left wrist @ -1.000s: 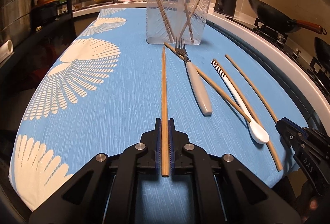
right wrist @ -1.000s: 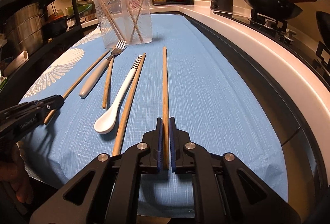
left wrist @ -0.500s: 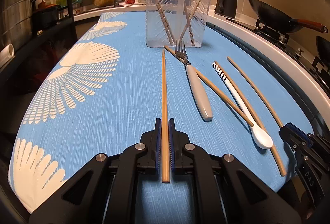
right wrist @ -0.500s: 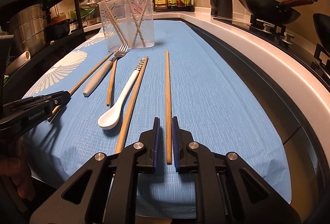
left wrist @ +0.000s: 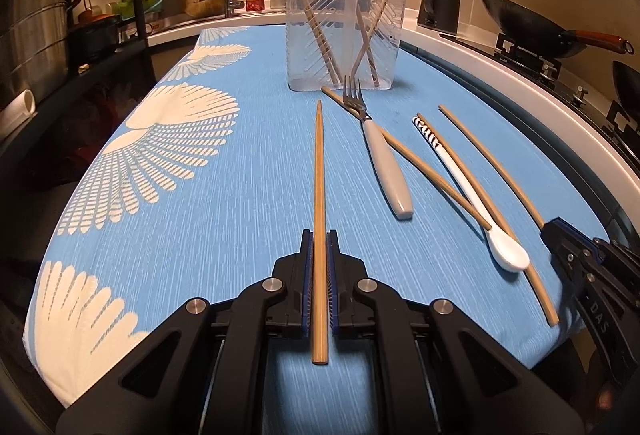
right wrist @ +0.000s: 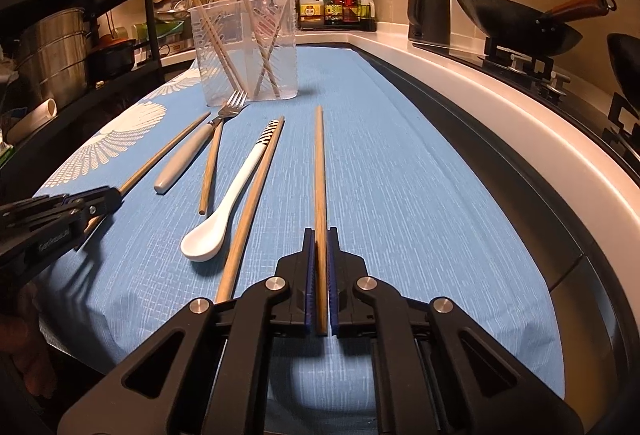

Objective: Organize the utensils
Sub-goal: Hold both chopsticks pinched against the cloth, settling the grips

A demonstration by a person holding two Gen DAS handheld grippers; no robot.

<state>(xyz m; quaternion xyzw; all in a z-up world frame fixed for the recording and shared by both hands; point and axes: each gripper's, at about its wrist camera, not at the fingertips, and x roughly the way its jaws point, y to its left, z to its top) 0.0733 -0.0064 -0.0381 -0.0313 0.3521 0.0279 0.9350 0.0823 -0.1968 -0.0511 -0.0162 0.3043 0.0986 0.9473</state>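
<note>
My left gripper [left wrist: 319, 237] is shut on a wooden chopstick [left wrist: 319, 171] that points toward the clear plastic holder [left wrist: 342, 31], which stands at the far end with several chopsticks in it. My right gripper [right wrist: 319, 235] is shut on another wooden chopstick [right wrist: 319, 163]. On the blue cloth between them lie a fork with a grey handle [left wrist: 382, 151], a white spoon [left wrist: 476, 195] and two loose chopsticks [left wrist: 404, 155]. The holder [right wrist: 246, 47], fork [right wrist: 196, 147] and spoon [right wrist: 228, 203] also show in the right wrist view.
The blue cloth with white fan patterns [left wrist: 168, 139] covers the counter. A wok [right wrist: 520, 19] sits on the stove at the right, beside a black kettle [right wrist: 428, 11]. A dark shelf with steel pots [left wrist: 32, 35] stands at the left.
My right gripper loosened around its chopstick half a second ago and has closed on it again. Both grippers have risen slightly with their chopsticks. The utensils on the cloth have not moved.
</note>
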